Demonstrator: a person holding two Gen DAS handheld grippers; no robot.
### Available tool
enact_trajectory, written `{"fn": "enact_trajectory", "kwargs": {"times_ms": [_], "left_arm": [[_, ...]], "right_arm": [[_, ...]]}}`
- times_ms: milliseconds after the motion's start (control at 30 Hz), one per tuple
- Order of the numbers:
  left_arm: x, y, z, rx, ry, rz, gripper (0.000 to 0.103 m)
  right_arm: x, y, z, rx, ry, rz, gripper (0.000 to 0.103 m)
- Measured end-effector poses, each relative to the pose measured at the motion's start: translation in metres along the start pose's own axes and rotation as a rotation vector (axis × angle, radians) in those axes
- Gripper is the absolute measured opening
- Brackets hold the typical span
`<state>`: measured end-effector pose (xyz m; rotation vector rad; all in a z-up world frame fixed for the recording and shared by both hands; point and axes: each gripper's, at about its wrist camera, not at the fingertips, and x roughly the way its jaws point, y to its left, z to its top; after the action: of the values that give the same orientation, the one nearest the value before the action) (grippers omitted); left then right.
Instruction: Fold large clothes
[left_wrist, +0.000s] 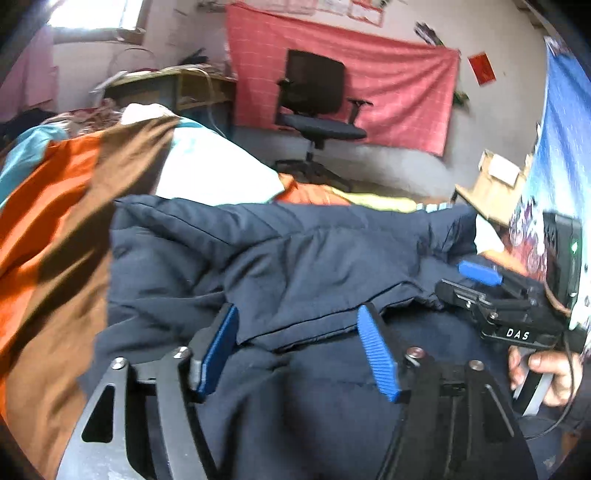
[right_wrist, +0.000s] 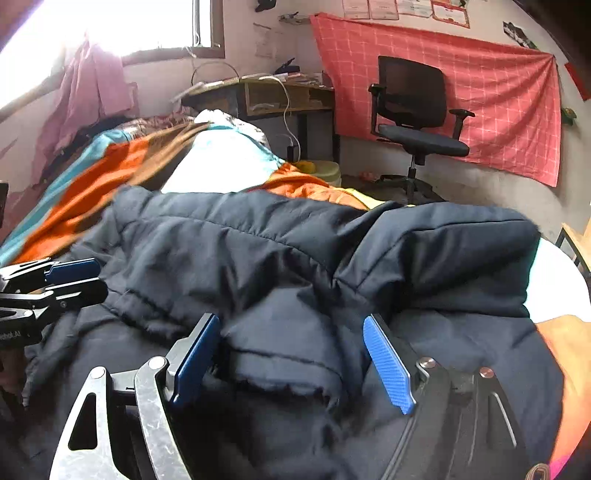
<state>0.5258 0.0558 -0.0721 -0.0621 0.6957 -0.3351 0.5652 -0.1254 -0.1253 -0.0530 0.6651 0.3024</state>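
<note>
Dark padded jacket (right_wrist: 280, 266), bulky, soft and slippery, heaped on the bed (right_wrist: 110, 173); left gripper (left_wrist: 301, 349) and right gripper (right_wrist: 291, 360) fingers released over its stitched hem, likely the firmest hold.

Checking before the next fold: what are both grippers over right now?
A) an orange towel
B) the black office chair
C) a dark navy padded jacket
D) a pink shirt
C: the left gripper and right gripper both stand open over the navy padded jacket on the bed.
</note>
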Motion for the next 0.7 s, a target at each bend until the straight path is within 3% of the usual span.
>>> {"fn": "enact_trajectory", "kwargs": {"times_ms": [67,233,367,700], "left_arm": [[-0.018,-0.002,0.004,-0.034,-0.018,0.023,0.077],[-0.054,-0.023,0.009,-0.022,-0.056,0.05,0.083],[-0.082,-0.041,0.005,-0.006,-0.112,0.056,0.094],[-0.159,-0.07,-0.022,-0.027,-0.192,0.06,0.097]], "right_arm": [[-0.01,-0.003,0.003,0.025,0.002,0.012,0.079],[-0.053,-0.002,0.011,0.081,-0.04,0.008,0.085],[-0.091,0.01,0.012,0.047,-0.079,0.006,0.093],[-0.184,0.03,-0.008,0.06,-0.15,0.007,0.101]]}}
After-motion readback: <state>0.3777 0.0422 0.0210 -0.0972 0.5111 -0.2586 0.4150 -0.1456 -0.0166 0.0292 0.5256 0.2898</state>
